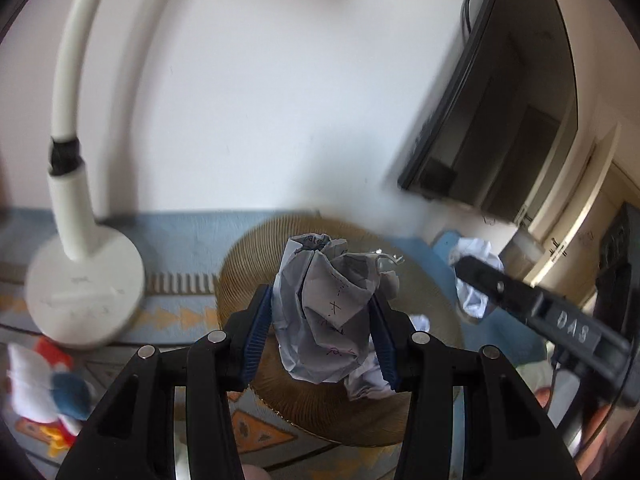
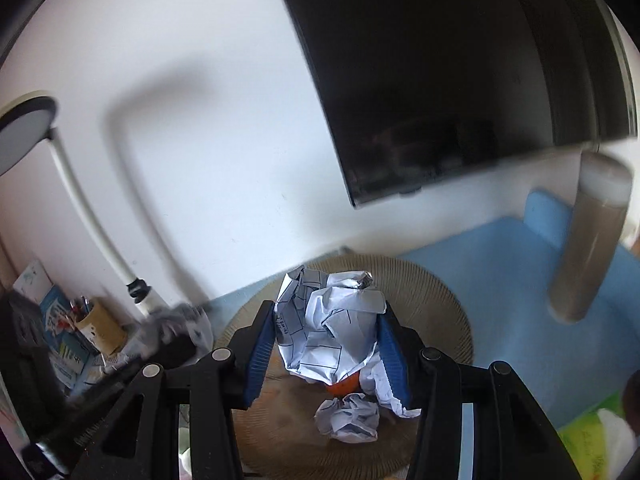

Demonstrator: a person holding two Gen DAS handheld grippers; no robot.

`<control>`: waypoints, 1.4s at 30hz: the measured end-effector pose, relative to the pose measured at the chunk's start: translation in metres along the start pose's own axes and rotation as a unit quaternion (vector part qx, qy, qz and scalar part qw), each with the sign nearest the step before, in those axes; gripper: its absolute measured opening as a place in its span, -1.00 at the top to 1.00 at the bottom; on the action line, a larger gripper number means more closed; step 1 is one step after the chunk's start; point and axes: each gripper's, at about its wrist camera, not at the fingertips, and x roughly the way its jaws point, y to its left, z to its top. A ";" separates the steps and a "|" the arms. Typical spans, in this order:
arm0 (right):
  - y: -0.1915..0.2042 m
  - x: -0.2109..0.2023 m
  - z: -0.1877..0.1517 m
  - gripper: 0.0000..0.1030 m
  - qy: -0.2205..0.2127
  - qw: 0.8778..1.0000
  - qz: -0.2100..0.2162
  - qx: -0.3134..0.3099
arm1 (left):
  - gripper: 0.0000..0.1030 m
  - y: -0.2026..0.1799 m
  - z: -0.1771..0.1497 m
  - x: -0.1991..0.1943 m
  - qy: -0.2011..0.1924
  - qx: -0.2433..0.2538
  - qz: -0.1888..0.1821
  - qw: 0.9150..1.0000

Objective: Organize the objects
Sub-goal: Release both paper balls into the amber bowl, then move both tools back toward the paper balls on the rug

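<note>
Crumpled paper wads (image 1: 326,308) (image 2: 330,330) sit pinched in both claws (image 1: 324,328) (image 2: 326,342) mid-frame above the mat (image 1: 248,256), probably carried; next, release somewhere fitting.

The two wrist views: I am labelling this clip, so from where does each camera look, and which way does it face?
Left wrist: sits behind the left gripper, looking forward and down over a crumpled paper ball it grips, to a round woven tray, lamp base and wall; the right gripper shows at right.
Right wrist: sits behind the right gripper, looking down over its own crumpled paper to the tray, monitor and blue mat.
Shared: tray, lamp, monitor, white wall.
</note>
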 end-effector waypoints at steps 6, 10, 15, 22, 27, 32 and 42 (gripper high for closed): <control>-0.010 0.015 -0.002 -0.09 0.025 1.000 0.004 0.010 | -0.04 -0.004 -0.005 0.016 0.011 0.024 0.013 1.000; -0.026 0.014 -0.003 -0.54 0.015 1.000 0.003 0.023 | -0.48 -0.005 -0.008 0.014 0.013 0.027 0.029 0.999; -0.035 -0.003 0.003 -0.54 -0.003 0.999 0.008 0.041 | -0.48 -0.001 -0.005 -0.012 0.008 0.000 0.018 1.000; 0.001 -0.060 -0.007 -0.54 -0.018 0.999 0.036 -0.011 | -0.48 -0.007 -0.012 -0.100 -0.044 0.000 0.037 0.998; 0.032 -0.098 -0.039 -0.61 -0.008 0.996 0.069 -0.051 | -0.66 0.011 -0.046 -0.171 -0.070 0.005 0.093 0.993; 0.059 -0.094 -0.096 -0.64 0.041 0.991 0.080 -0.100 | -0.97 0.075 -0.106 -0.213 -0.068 -0.059 0.179 0.980; 0.075 -0.028 -0.186 -0.64 0.116 0.981 0.101 -0.117 | -0.94 0.153 -0.173 -0.225 -0.019 -0.088 0.311 0.946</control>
